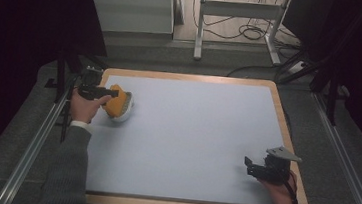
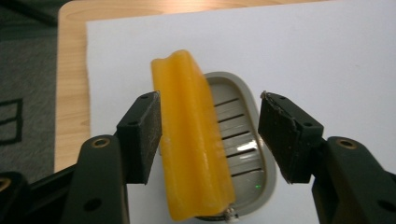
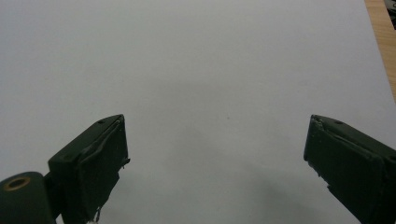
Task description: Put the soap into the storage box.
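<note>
orange soap tilted on dish, between parted left gripper jaws; right gripper wide

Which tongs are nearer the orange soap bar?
Left. The left tongs straddle the orange soap bar on its grey dish, jaws open. The right tongs sit open at the table's opposite near corner.

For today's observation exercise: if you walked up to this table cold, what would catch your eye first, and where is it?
The orange bar of soap stands out, tilted on edge in a grey slotted soap dish near the table's far left corner. The left tongs sit open around it, one pad close against the soap. The right tongs wait open over the bare white mat at the near right.
</note>
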Available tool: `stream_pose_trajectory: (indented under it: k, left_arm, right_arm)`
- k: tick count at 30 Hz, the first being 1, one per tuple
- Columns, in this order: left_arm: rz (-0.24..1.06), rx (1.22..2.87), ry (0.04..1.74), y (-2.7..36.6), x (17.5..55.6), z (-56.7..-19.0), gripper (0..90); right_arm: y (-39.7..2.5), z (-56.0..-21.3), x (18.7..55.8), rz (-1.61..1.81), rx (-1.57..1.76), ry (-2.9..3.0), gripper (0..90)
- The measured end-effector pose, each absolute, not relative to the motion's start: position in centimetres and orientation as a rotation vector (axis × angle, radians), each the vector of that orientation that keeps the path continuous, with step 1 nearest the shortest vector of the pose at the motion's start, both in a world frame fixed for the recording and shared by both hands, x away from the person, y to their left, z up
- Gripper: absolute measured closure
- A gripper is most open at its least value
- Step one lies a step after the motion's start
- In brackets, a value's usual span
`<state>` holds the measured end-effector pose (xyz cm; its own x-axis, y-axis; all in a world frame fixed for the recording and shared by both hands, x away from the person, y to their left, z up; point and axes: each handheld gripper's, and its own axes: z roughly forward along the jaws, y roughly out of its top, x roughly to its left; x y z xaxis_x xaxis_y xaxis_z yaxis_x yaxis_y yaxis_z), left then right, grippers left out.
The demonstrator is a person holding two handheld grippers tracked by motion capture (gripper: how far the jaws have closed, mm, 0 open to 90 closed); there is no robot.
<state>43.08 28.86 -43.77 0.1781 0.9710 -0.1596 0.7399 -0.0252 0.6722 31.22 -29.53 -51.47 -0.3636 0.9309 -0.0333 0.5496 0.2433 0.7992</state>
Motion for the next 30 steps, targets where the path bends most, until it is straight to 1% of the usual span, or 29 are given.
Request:
stream_pose_trajectory:
  k: [1, 3, 8, 11, 15, 16, 19, 30]
  left_arm:
    - [0.467, 1.836, 1.574, 28.6, 42.8, -43.7, 39.7]
    - [0.436, 1.840, 1.540, 28.5, 42.5, -43.7, 38.8]
    - [0.421, 1.838, 1.499, 28.1, 41.8, -43.7, 37.7]
    - [0.385, 1.846, 1.457, 27.6, 41.2, -43.5, 35.8]
    - [0.383, 1.865, 1.428, 27.1, 40.5, -43.5, 34.7]
    - [0.376, 1.875, 1.404, 26.9, 40.0, -43.5, 32.9]
    - [0.377, 1.889, 1.389, 26.6, 39.5, -43.5, 31.1]
    - [0.335, 1.904, 1.304, 25.6, 36.6, -44.8, 29.6]
  right_arm:
    - [-29.5, -51.4, 31.2, 0.975, 1.346, 2.009, 6.2]
    - [-29.6, -51.4, 31.2, 0.975, 1.345, 2.007, 6.2]
    - [-29.7, -51.3, 31.2, 0.974, 1.350, 2.001, 6.2]
    - [-29.7, -51.4, 31.2, 0.971, 1.354, 2.000, 6.2]
    - [-29.7, -51.3, 31.2, 0.975, 1.347, 2.003, 6.2]
    - [-29.6, -51.3, 31.2, 0.974, 1.346, 2.003, 6.2]
    - [-29.6, -51.3, 31.2, 0.975, 1.345, 2.003, 6.2]
    - [-29.6, -51.2, 31.2, 0.975, 1.344, 1.998, 6.2]
